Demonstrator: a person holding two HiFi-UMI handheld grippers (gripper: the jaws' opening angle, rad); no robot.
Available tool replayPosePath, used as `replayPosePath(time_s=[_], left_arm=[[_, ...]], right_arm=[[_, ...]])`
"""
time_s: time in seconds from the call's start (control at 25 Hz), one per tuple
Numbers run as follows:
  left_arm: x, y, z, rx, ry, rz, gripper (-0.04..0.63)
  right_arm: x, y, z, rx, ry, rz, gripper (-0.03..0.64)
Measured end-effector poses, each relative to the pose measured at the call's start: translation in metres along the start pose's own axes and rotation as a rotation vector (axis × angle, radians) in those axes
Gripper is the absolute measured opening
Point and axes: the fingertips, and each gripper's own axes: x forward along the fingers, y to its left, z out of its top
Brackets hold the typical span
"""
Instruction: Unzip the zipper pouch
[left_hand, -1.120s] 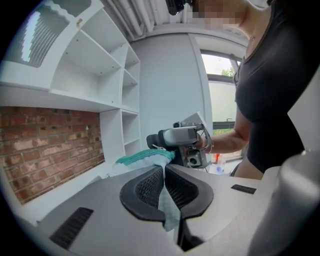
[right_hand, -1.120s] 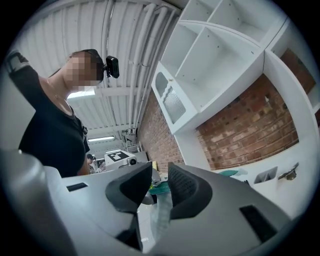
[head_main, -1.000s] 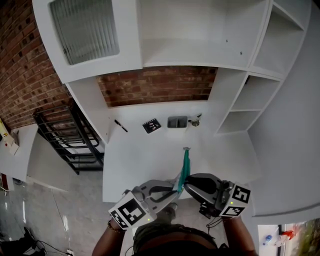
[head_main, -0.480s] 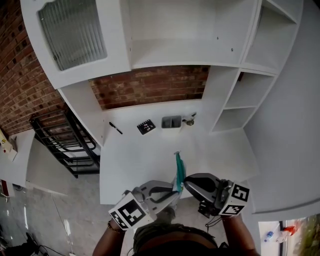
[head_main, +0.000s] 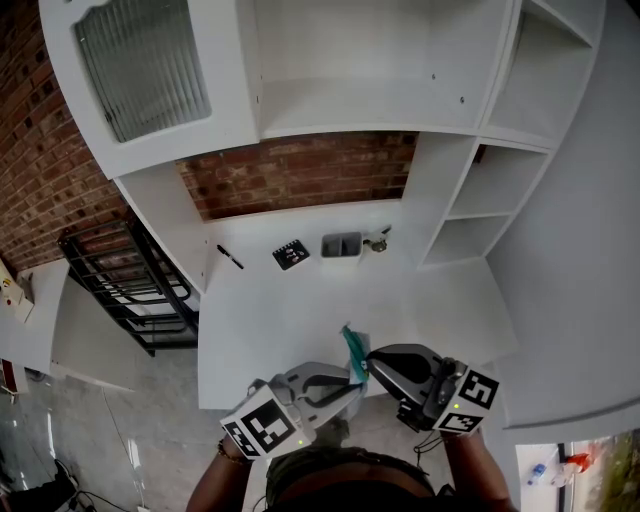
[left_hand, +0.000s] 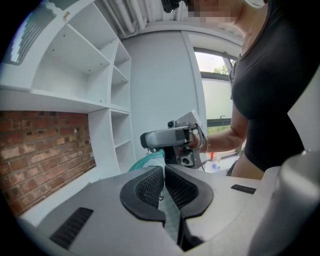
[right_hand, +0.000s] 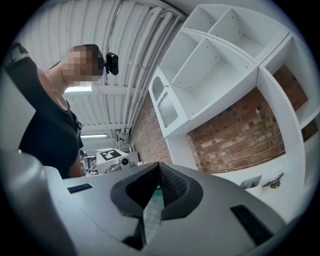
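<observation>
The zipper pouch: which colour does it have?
The zipper pouch is teal green, clearest in the head view.

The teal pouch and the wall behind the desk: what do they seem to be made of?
The pouch looks like soft, matte woven or mesh fabric, probably synthetic: it crumples, and a fine weave shows up close. The wall is red brick, rough and matte, with pale mortar lines.

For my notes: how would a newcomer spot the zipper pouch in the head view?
Start at the white desk below the brick wall and go to its near edge. The zipper pouch is the thin teal strip pinched between the left tool and the right tool. The pen, card and tray by the wall are black or grey.
</observation>
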Motion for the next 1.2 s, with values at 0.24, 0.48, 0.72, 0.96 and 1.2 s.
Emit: replayPosePath(time_s=[0.24,0.48,0.72,0.96,1.2], left_arm=[[0.003,-0.007,-0.002,0.024,0.017,-0.042,0.009],[0.003,-0.008,-0.005,0.027,0.023,-0.048,0.009],[-0.004,-0.004,-0.004,0.015,-0.005,-0.008,0.009],[-0.007,-0.001,-0.005,0.013,-0.012,0.010,0.009],[-0.013,0.001,-0.003,0.018,-0.014,0.027,0.009]], right_arm=[[-0.003,-0.017,-0.002,-0.021,0.021,-0.077,0.000],[-0.006,-0.028,-0.005,-0.034,0.034,-0.121,0.002],[-0.014,-0.036,-0.002,-0.067,0.045,-0.169,0.002],[-0.028,-0.050,0.004,-0.088,0.039,-0.232,0.002],[-0.038,-0.054,0.012,-0.078,0.016,-0.264,0.002]])
